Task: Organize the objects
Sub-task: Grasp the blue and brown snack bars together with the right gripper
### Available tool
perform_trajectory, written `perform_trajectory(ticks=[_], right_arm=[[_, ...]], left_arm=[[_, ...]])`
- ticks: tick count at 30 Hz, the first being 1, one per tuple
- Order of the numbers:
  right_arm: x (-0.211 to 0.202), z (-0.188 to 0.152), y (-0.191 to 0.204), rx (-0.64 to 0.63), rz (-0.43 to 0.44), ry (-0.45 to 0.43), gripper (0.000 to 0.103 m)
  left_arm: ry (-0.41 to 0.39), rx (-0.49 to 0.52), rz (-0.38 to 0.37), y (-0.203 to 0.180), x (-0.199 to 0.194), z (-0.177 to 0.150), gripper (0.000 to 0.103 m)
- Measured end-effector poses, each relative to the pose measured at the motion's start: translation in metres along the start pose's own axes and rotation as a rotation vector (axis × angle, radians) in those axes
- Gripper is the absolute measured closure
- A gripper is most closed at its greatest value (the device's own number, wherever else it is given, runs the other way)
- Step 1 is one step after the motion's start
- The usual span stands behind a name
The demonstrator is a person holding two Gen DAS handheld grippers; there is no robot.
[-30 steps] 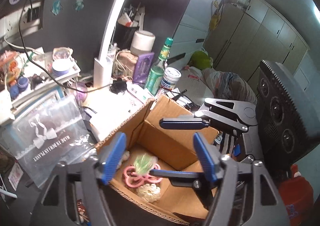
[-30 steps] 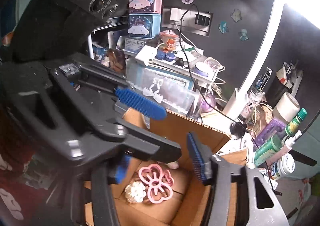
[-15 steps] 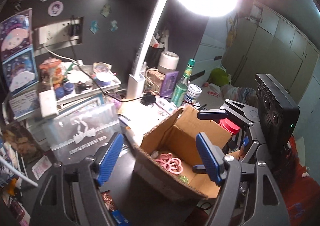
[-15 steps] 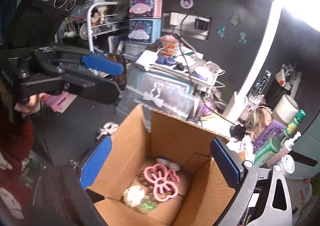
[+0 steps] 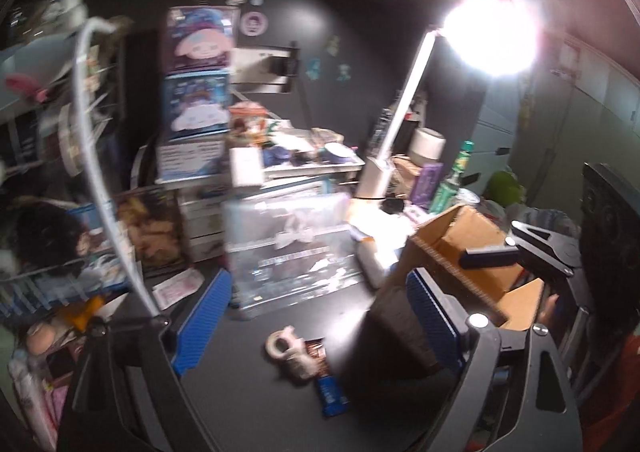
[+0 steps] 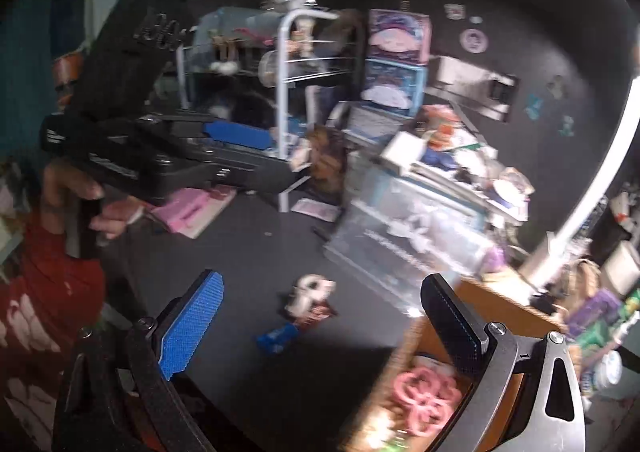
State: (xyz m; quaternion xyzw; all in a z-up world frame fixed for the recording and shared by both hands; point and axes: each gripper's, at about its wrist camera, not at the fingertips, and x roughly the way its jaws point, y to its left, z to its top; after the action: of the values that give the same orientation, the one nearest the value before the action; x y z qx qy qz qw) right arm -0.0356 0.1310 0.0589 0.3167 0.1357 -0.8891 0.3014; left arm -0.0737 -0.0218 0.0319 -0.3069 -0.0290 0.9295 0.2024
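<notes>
An open cardboard box [image 5: 452, 248] stands on the dark table at the right; in the right wrist view [image 6: 496, 310] it holds a pink flower-shaped clip [image 6: 424, 398]. A small white toy [image 5: 290, 350] lies on the table beside a blue and brown snack bar [image 5: 326, 384]; both also show in the right wrist view, the toy [image 6: 312, 290] and the bar [image 6: 280, 336]. My left gripper [image 5: 314, 322] is open and empty above them. My right gripper [image 6: 320, 328] is open and empty by the box's left wall.
A clear zip pouch [image 5: 292, 248] leans behind the toy. A white desk lamp [image 5: 404, 107] shines at the back right. Stacked character boxes [image 5: 198, 91], a wire rack [image 5: 92, 155] and bottles [image 5: 454, 179] crowd the back. A pink booklet [image 6: 192, 211] lies left.
Both grippers have pulled back and swung left away from the box. The toy and snack bar on the table have come into view. The views are blurred by motion.
</notes>
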Motion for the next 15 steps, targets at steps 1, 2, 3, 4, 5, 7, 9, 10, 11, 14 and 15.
perform_trajectory(ticks=[1, 2, 3, 4, 5, 7, 9, 10, 11, 14, 15], right_arm=[[0.008, -0.001, 0.01, 0.0, 0.026, 0.004, 0.004], [0.015, -0.002, 0.019, -0.003, 0.045, 0.007, 0.004], [0.023, -0.004, 0.029, -0.007, 0.067, 0.009, 0.004], [0.034, -0.008, 0.04, -0.012, 0.084, 0.017, 0.004], [0.042, -0.011, 0.046, -0.013, 0.097, 0.023, 0.004], [0.065, -0.022, 0.057, 0.012, 0.146, 0.059, 0.006], [0.089, -0.035, 0.06, 0.073, 0.193, 0.105, 0.016], [0.103, -0.044, 0.059, 0.105, 0.19, 0.13, 0.024], [0.115, -0.052, 0.057, 0.128, 0.155, 0.148, 0.027], [0.142, -0.076, 0.048, 0.195, 0.019, 0.191, 0.035], [0.15, -0.083, 0.043, 0.227, -0.004, 0.205, 0.041]], left_arm=[[-0.005, -0.007, 0.035, 0.008, -0.003, -0.008, 0.014], [-0.008, -0.011, 0.054, 0.015, -0.005, -0.015, 0.014], [-0.01, -0.018, 0.071, 0.02, -0.007, -0.021, 0.014], [-0.012, -0.025, 0.086, 0.026, -0.009, -0.028, 0.014], [-0.012, -0.035, 0.097, 0.031, -0.009, -0.036, 0.014], [-0.009, -0.053, 0.106, 0.04, -0.01, -0.049, 0.014], [-0.001, -0.069, 0.118, 0.049, -0.011, -0.063, 0.014], [0.004, -0.075, 0.125, 0.053, -0.011, -0.068, 0.014], [0.011, -0.08, 0.131, 0.056, -0.009, -0.073, 0.014], [0.025, -0.088, 0.138, 0.062, -0.008, -0.083, 0.014], [0.03, -0.089, 0.137, 0.063, -0.007, -0.086, 0.014]])
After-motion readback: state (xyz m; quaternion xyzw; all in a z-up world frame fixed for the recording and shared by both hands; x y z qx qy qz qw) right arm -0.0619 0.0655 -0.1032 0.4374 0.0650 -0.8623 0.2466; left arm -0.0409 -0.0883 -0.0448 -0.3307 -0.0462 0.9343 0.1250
